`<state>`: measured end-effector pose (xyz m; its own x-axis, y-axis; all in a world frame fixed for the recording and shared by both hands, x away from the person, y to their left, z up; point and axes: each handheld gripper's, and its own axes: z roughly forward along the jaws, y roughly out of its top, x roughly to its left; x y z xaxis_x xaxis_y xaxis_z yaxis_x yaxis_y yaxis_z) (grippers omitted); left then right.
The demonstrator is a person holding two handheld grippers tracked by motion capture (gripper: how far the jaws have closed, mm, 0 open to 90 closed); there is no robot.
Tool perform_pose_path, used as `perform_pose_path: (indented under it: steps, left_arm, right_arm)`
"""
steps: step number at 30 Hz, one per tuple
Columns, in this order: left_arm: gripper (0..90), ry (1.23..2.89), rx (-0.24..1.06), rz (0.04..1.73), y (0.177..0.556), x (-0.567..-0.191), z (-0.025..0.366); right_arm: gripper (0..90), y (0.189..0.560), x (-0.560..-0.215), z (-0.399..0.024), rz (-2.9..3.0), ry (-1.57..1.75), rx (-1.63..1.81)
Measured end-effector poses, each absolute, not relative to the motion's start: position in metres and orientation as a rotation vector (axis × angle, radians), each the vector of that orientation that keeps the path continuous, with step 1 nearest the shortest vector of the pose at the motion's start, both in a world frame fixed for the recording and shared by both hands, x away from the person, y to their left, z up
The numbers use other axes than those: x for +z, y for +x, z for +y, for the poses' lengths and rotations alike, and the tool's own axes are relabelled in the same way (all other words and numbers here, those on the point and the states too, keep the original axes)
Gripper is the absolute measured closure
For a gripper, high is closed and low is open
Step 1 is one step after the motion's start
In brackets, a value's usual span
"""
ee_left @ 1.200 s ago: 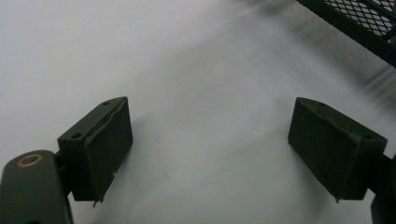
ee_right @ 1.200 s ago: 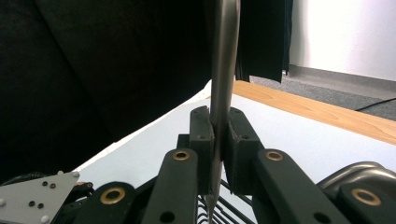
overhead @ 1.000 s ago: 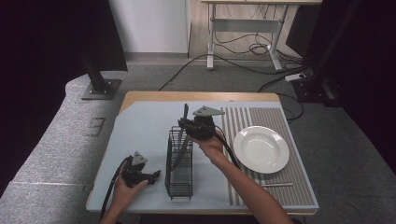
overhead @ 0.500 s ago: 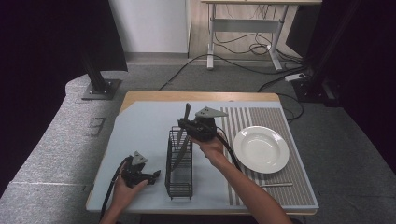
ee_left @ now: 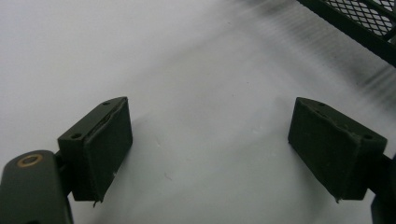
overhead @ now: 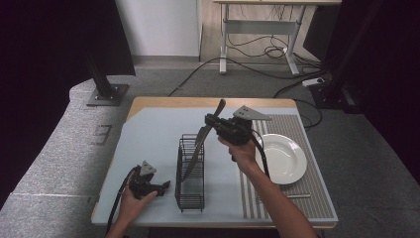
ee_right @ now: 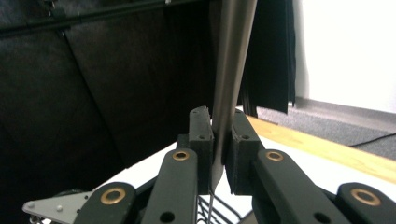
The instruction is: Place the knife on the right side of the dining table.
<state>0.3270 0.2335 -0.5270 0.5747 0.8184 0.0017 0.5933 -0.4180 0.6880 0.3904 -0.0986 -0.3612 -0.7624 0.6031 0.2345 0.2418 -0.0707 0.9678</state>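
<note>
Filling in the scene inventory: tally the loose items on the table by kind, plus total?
Wire rack: 1
White plate: 1
Utensil held over the rack by the right hand-held gripper, kind unclear: 1
Thin utensil lying on the striped mat near the plate, too small to identify: 1
Total: 4

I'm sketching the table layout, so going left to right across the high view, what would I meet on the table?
Left gripper held low over the pale blue mat → black wire rack → right gripper, jaws shut on a long metal utensil that slants down to the rack → round white plate on the striped mat.
</note>
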Motion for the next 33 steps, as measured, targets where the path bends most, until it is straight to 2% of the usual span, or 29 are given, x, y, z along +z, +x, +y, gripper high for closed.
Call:
perform_pose_path:
  steps: [5,12,33]
  left_arm:
    - [13.1,2.158,0.449,1.121,0.327,-0.527,0.233]
    - [13.1,2.158,0.449,1.12,0.327,-0.527,0.233]
    - [13.1,2.159,0.448,1.121,0.327,-0.527,0.233]
  right_arm:
    - [82.8,0.385,-0.353,-0.13,1.884,0.919,1.976]
    - [82.8,0.385,-0.357,-0.151,1.857,0.95,1.979]
    - [82.7,0.426,-0.415,-0.172,1.867,1.186,1.811]
